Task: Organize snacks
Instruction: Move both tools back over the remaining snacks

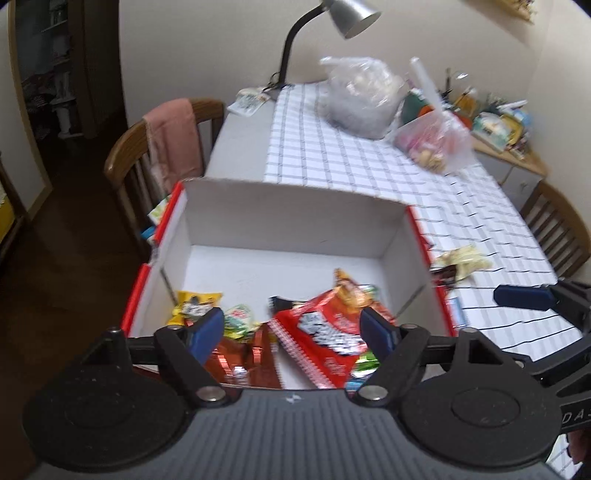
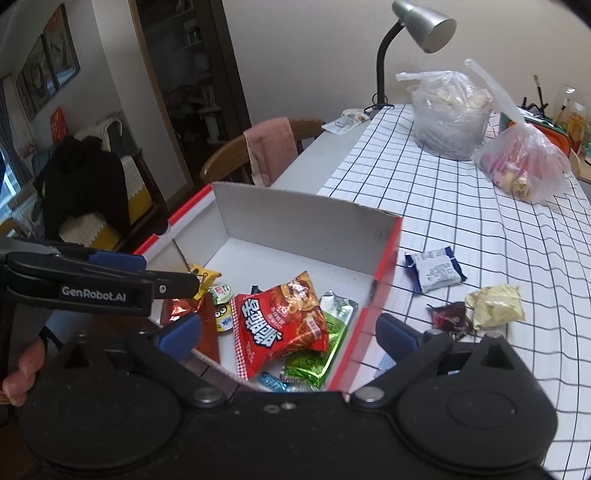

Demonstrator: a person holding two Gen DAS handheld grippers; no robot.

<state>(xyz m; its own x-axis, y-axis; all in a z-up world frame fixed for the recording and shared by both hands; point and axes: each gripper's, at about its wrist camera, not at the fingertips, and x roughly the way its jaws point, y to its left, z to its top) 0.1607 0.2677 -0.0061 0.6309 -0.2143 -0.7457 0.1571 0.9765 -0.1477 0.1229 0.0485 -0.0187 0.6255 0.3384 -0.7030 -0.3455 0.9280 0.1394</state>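
A white cardboard box (image 1: pixel 295 214) with red outer sides stands on the checked tablecloth. In it lie a red snack bag (image 1: pixel 321 339), a yellow packet (image 1: pixel 195 302) and several small ones. My left gripper (image 1: pixel 291 330) hovers open over the box's near end, holding nothing. My right gripper (image 2: pixel 290 334) is open wide above the same red snack bag (image 2: pixel 280 325) and a green packet (image 2: pixel 332 325), its pads touching nothing. On the cloth to the right of the box lie a blue-and-white packet (image 2: pixel 434 269), a crumpled yellow packet (image 2: pixel 495 306) and a dark wrapper (image 2: pixel 450 315).
At the far end of the table stand a grey desk lamp (image 2: pixel 424 22), a clear plastic bag (image 2: pixel 450 114) and a pinkish bag of snacks (image 2: pixel 524 166). A wooden chair with a pink cloth (image 2: pixel 271 147) is at the left, another chair (image 1: pixel 557 225) at the right.
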